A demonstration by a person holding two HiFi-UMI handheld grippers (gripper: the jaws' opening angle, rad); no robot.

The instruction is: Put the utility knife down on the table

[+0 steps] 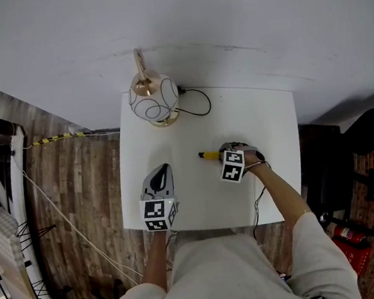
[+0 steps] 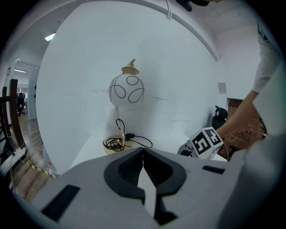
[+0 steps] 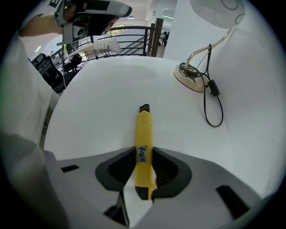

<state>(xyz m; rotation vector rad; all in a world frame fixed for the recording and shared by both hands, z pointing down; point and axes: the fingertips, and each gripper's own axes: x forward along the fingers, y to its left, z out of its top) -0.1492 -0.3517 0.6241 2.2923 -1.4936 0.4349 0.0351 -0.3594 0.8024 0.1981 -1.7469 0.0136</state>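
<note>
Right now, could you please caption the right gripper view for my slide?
The right hand-held gripper clamps a yellow utility knife over the white table.

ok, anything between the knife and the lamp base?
No: in the right gripper view the table between utility knife and lamp base is bare; the cord loops off to the side.

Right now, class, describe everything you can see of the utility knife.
The utility knife is a slim yellow bar, plastic by its look, with black ends and a small white printed label. No blade shows. The fingers of the right gripper clamp its rear part, and it points away from them over the white table. Whether its tip rests on the table is unclear.
</note>
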